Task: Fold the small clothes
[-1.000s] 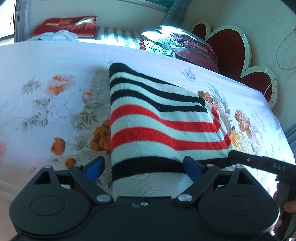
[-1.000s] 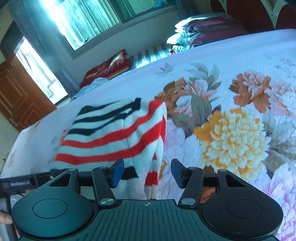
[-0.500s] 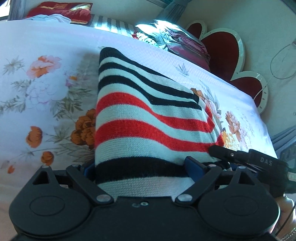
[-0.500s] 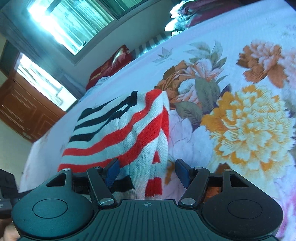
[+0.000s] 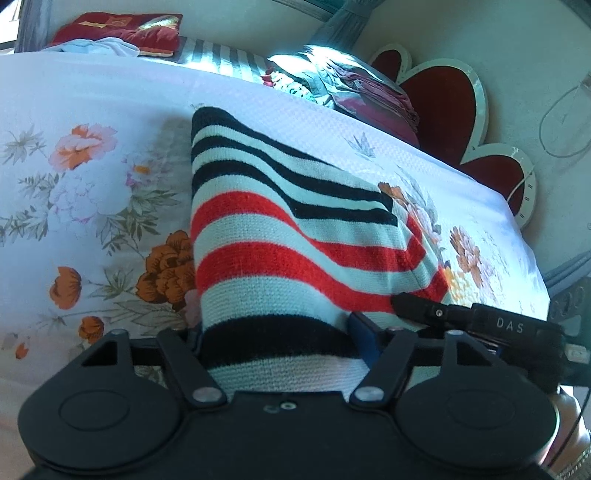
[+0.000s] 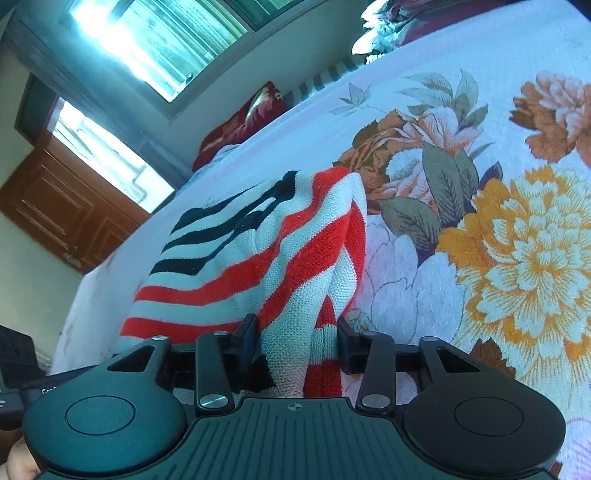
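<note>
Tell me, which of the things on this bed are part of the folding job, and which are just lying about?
Part of the job:
- striped knit garment
- left gripper, closed on its near edge
- right gripper, closed on its bunched corner

Just lying about:
- floral bedsheet
- red cushion
- pile of bedding
- red headboard

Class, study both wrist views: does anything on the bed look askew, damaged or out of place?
Nothing damaged or spilled. The striped sweater lies half-folded and bunched on the floral bedsheet, its right side humped up. Both the left tool and right tool have just closed on its near edge.
</note>
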